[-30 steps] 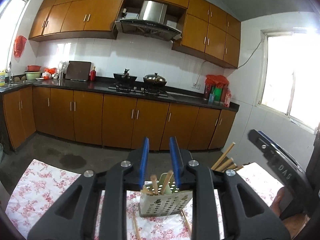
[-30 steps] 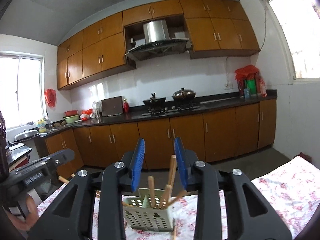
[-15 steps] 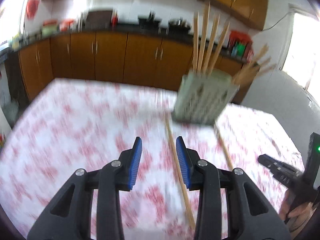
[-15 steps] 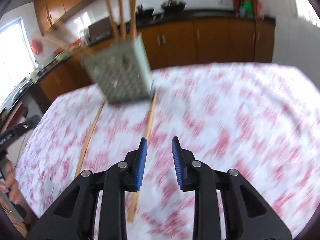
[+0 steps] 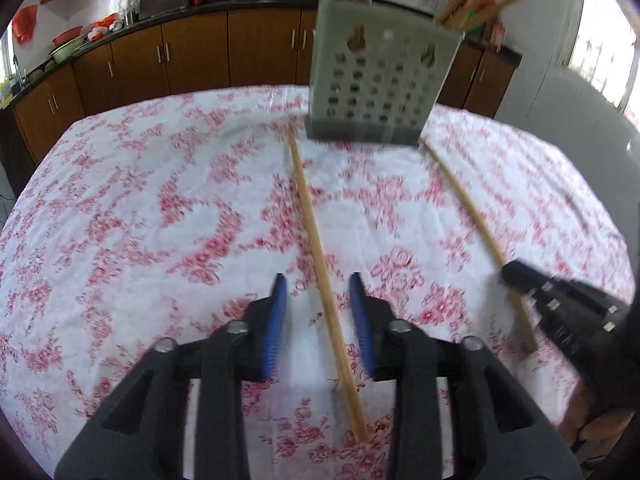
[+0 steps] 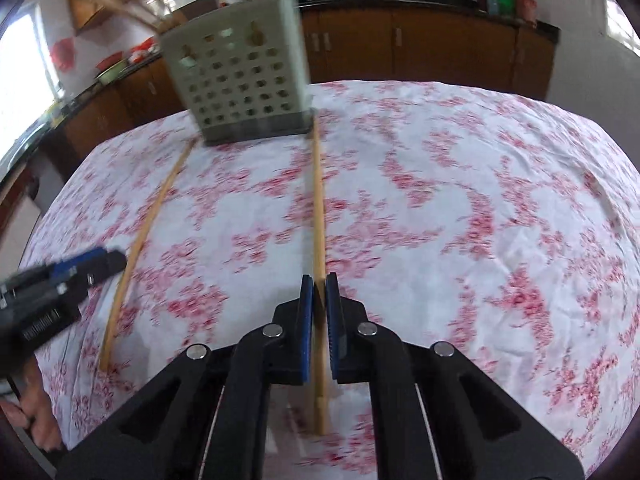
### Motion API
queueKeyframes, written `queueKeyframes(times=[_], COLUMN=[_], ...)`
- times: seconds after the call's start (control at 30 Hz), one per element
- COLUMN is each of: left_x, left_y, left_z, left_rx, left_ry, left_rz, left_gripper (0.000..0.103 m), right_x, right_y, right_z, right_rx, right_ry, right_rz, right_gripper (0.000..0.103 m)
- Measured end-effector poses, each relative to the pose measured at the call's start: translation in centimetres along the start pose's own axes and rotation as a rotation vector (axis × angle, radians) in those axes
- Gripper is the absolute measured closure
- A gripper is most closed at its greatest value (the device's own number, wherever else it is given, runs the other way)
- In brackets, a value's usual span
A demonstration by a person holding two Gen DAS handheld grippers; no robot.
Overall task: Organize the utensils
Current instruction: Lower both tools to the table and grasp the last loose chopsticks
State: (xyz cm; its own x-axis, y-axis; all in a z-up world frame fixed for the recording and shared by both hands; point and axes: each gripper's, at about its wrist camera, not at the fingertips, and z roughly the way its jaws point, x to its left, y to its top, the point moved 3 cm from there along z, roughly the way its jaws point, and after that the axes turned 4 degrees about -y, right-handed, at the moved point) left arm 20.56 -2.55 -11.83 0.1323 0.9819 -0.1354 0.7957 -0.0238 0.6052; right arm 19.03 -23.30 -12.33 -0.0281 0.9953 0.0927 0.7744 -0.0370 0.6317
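A grey-green perforated utensil holder (image 5: pixel 380 80) (image 6: pixel 240 88) stands at the far side of the table with several wooden chopsticks upright in it. Two loose chopsticks lie on the cloth in front of it. My left gripper (image 5: pixel 317 284) straddles the left chopstick (image 5: pixel 308 208); its jaws are closing, with a gap still on each side of the stick. My right gripper (image 6: pixel 319 280) is shut on the right chopstick (image 6: pixel 318 200), blue pads pressed against it near its near end. Each view shows the other gripper (image 5: pixel 508 272) (image 6: pixel 116 260) at its edge.
A white cloth with red flowers (image 5: pixel 160 200) (image 6: pixel 480 200) covers the table. Brown kitchen cabinets (image 5: pixel 192 48) and a dark counter run behind it. A person's hand (image 5: pixel 592 420) (image 6: pixel 32 412) shows at the near table edge.
Both grippers have tipped down from facing the kitchen and sunk to the table. The right jaws have shut on one chopstick. The left jaws have narrowed around the other.
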Motion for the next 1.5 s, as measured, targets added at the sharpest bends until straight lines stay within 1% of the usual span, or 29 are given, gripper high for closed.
queueKeyframes(times=[0.03,0.07,0.13,0.23,0.3,0.43,0.47,0.53,0.6,0.67,1.0,1.1,1.2,1.3,1.43,1.5], left_x=[0.0,0.3,0.5,1.9,3.2,6.9,7.6,9.1,10.0,10.8,11.5,11.1,10.0,9.4,9.0,8.8], left_y=[-0.1,-0.1,0.2,0.8,1.5,2.7,3.0,3.7,4.1,4.4,4.6,4.4,4.0,3.9,4.1,3.9], left_z=[0.6,1.1,1.2,1.4,1.6,2.0,2.1,2.3,2.3,2.5,2.3,2.2,2.1,2.2,2.5,2.5], left_rx=[0.019,0.021,0.013,0.014,0.013,0.005,0.004,-0.003,-0.010,-0.021,-0.035,-0.035,-0.027,-0.014,0.009,0.012], left_ry=[0.013,0.022,0.061,0.076,0.094,0.158,0.172,0.193,0.202,0.211,0.178,0.160,0.106,0.076,0.025,0.015], left_rz=[0.000,-0.001,0.015,-0.007,-0.026,-0.057,-0.059,-0.070,-0.072,-0.073,-0.103,-0.097,-0.068,-0.056,-0.075,-0.077], left_gripper=[0.085,0.089,0.094,0.094,0.094,0.093,0.090,0.090,0.086,0.080,0.079,0.082,0.082,0.088,0.093,0.093], right_x=[-0.5,-0.9,-1.6,-2.5,-2.8,-3.2,-3.4,-3.5,-3.7,-4.0,-4.1,-4.1,-4.1,-4.1,-3.9,-4.0], right_y=[0.0,0.0,0.1,0.3,0.7,2.0,2.4,3.2,3.9,4.2,4.5,4.5,4.5,4.5,4.5,4.5], right_z=[0.1,0.0,0.0,0.0,0.2,1.3,1.7,2.3,3.0,3.2,3.5,3.6,3.6,3.6,3.5,3.5], right_rx=[-0.001,-0.001,-0.003,-0.006,-0.007,-0.012,-0.013,-0.014,-0.016,-0.017,-0.017,-0.017,-0.017,-0.017,-0.017,-0.017], right_ry=[-0.008,-0.011,-0.025,-0.041,-0.052,-0.081,-0.090,-0.104,-0.113,-0.117,-0.123,-0.126,-0.125,-0.127,-0.127,-0.128], right_rz=[0.012,0.022,0.029,0.029,0.027,0.017,0.014,0.011,0.015,0.023,0.021,0.018,0.019,0.017,0.017,0.017], right_gripper=[0.095,0.095,0.095,0.095,0.095,0.095,0.095,0.095,0.095,0.095,0.095,0.095,0.095,0.095,0.095,0.095])
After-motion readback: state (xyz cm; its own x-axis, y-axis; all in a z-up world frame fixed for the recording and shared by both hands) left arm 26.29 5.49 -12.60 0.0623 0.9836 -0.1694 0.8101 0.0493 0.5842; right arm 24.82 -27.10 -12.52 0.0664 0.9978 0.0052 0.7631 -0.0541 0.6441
